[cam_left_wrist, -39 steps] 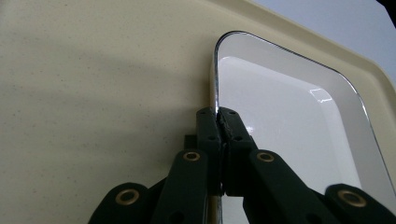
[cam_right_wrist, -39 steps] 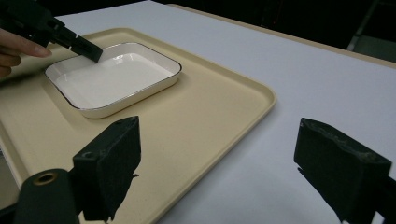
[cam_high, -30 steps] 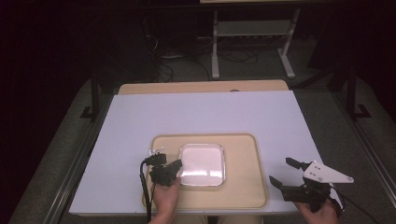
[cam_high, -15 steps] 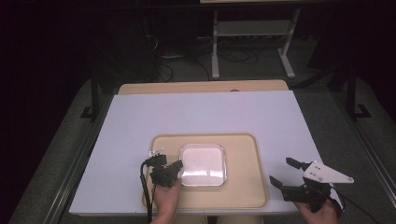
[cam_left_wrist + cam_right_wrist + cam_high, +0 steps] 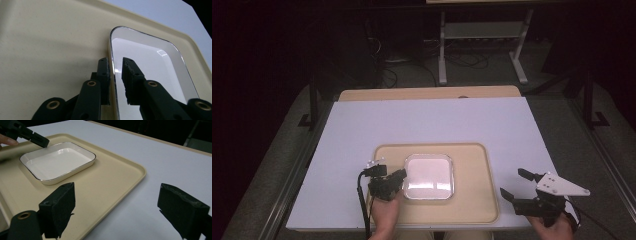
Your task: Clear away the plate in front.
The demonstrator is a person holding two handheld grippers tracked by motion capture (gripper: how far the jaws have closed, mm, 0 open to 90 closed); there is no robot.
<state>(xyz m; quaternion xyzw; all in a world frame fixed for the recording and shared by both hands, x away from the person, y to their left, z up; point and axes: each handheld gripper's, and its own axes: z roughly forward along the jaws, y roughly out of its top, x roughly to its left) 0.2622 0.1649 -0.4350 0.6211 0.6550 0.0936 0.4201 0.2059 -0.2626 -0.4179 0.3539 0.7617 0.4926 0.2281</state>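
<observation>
A white rectangular dish (image 5: 428, 176) with a thin dark rim sits in the middle of a beige tray (image 5: 472, 200). My left gripper (image 5: 399, 176) is at the dish's left edge. In the left gripper view the dish (image 5: 150, 65) has its rim between the two jaws of that gripper (image 5: 115, 61). The jaws have just been opening, and a gap shows between the inner jaw and the rim. My right gripper (image 5: 513, 182) hovers open past the tray's right edge, with nothing between its jaws (image 5: 117, 192). The right gripper view shows the dish (image 5: 57, 161) and the left gripper (image 5: 37, 140) farther off.
The tray (image 5: 112, 177) lies on a white tabletop (image 5: 427, 125) near its front edge. Behind the table stand a metal rack (image 5: 482, 45) and cables on a dark floor. The tray's raised lip (image 5: 150, 23) runs beyond the dish.
</observation>
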